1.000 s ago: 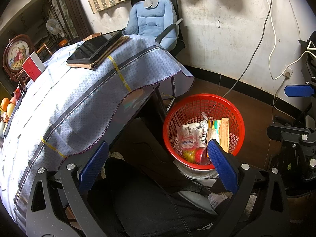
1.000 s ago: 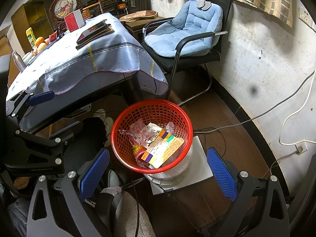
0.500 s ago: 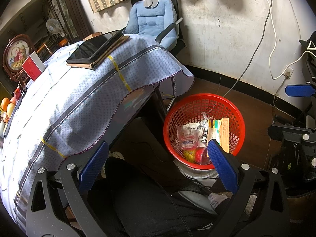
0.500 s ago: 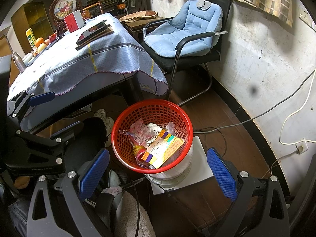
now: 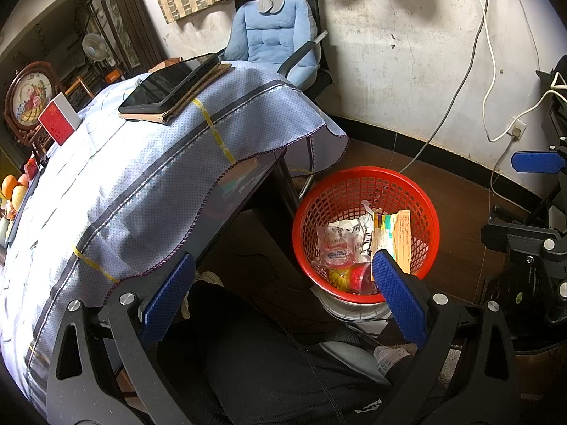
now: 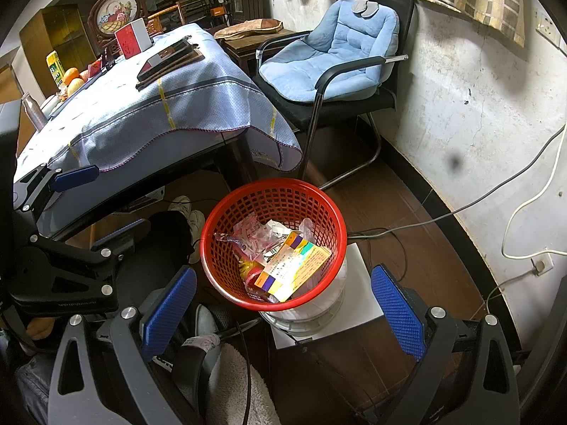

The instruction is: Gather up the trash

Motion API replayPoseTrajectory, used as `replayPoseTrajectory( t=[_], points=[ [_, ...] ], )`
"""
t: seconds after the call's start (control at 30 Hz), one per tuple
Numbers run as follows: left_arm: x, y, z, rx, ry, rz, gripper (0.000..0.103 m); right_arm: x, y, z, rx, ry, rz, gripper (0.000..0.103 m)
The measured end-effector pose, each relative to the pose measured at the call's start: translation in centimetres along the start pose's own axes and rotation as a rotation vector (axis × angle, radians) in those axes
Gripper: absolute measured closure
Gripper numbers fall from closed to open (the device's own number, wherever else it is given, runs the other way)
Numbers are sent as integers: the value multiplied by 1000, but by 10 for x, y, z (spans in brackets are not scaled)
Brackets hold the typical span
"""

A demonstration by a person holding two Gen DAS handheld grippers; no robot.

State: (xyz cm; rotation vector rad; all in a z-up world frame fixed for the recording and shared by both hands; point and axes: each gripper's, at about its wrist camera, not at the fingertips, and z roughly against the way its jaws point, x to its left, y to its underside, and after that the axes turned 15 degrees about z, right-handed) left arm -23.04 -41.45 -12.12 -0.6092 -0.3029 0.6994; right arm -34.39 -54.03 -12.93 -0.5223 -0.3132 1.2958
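Left gripper (image 5: 283,294) spread wide, empty, above the floor beside the cloth-covered table (image 5: 117,191). Right gripper (image 6: 283,299) likewise agape, holding nothing, over the red mesh basket (image 6: 320,200). Inside the basket: an orange-and-yellow carton (image 6: 294,271) atop crumpled plastic wrappers (image 6: 253,235).

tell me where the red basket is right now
The red basket sits on a white bucket on the floor, just past the table corner and in front of the blue-cushioned chair; in the left wrist view it is right of centre.
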Motion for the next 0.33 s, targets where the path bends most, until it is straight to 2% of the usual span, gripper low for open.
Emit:
replayPoseTrajectory(
  t=[0.33],
  points=[
    [3,6,-1,1,0,10,7,-2,0,0,1,-1,1,6]
  ],
)
